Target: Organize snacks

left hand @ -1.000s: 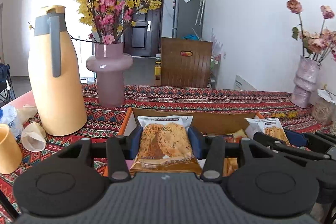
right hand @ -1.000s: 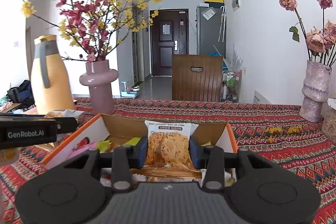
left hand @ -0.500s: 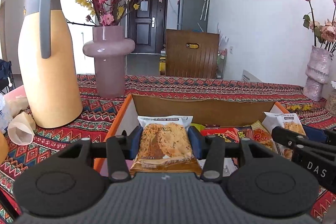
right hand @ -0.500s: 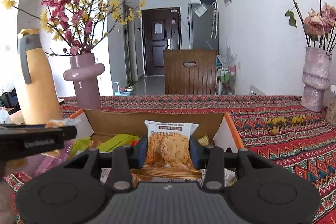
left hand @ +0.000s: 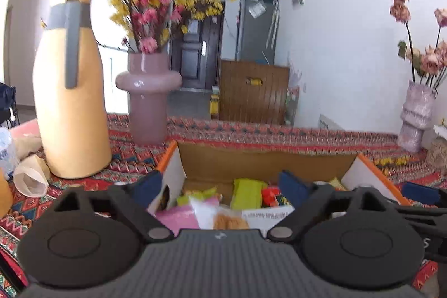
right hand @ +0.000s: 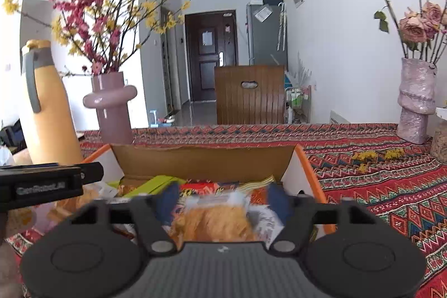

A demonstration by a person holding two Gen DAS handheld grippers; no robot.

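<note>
An open cardboard box (left hand: 265,161) with orange edges sits on the patterned tablecloth, also in the right wrist view (right hand: 204,158). It holds several snack packets. My left gripper (left hand: 220,186) is open over the box's left part; a cookie packet (left hand: 229,221) lies below it among pink, white and green packets. My right gripper (right hand: 223,200) is open over the box's right part; a blurred cookie packet (right hand: 215,219) is between its fingers, dropping. The left gripper also shows in the right wrist view (right hand: 47,183).
A tall yellow jug (left hand: 69,102) and a pink vase of flowers (left hand: 148,105) stand left of the box. A second vase (right hand: 416,102) stands at the far right. Paper cups (left hand: 30,178) lie at the left edge.
Both grippers have opened and let go of their cookie packets over the box. The left packet now lies in the box; the right one is blurred in motion.
</note>
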